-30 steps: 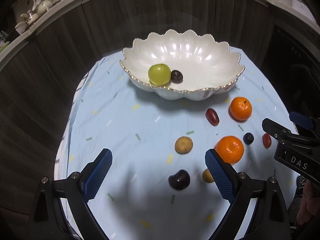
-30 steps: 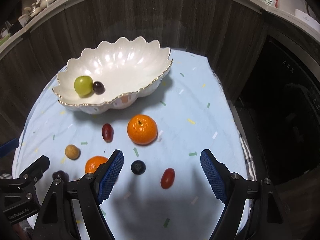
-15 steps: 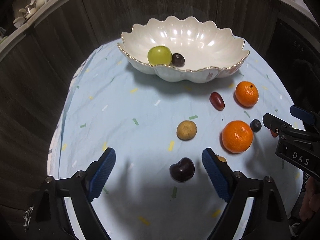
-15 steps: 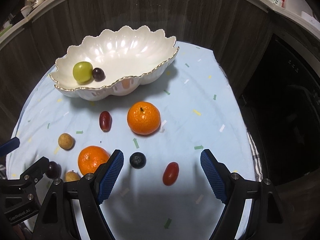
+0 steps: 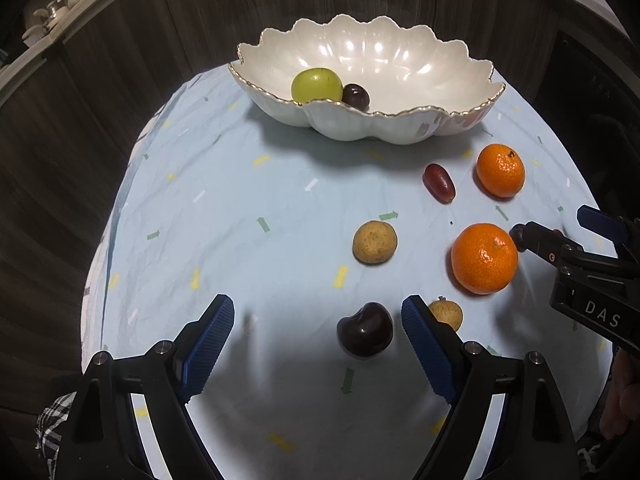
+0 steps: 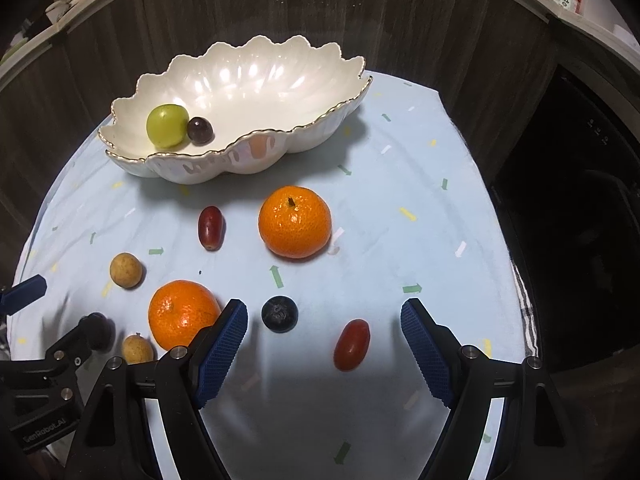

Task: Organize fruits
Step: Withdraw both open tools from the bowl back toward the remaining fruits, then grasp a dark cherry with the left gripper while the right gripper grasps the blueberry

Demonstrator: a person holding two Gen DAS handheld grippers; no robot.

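A white scalloped bowl (image 5: 360, 126) (image 6: 224, 166) at the back of the blue cloth holds a green fruit (image 5: 316, 84) and a dark grape (image 5: 356, 96). My left gripper (image 5: 318, 312) is open just above the cloth, and a dark cherry (image 5: 364, 330) lies between its fingers near the right one. A small longan (image 5: 446, 314) peeks out behind that finger. My right gripper (image 6: 324, 312) is open over a blueberry (image 6: 280, 314) and a red oblong fruit (image 6: 352, 344), touching neither.
Loose on the cloth lie two oranges (image 6: 295, 222) (image 6: 182, 314), a dark red grape (image 6: 211, 227) and a brown longan (image 6: 126, 270). The cloth's right edge (image 6: 516, 280) drops off to a dark space. Dark wood panels stand behind the bowl.
Both grippers have come down closer to the cloth, so the fruits look larger. The left jaws have narrowed a little, and the cherry now lies between them.
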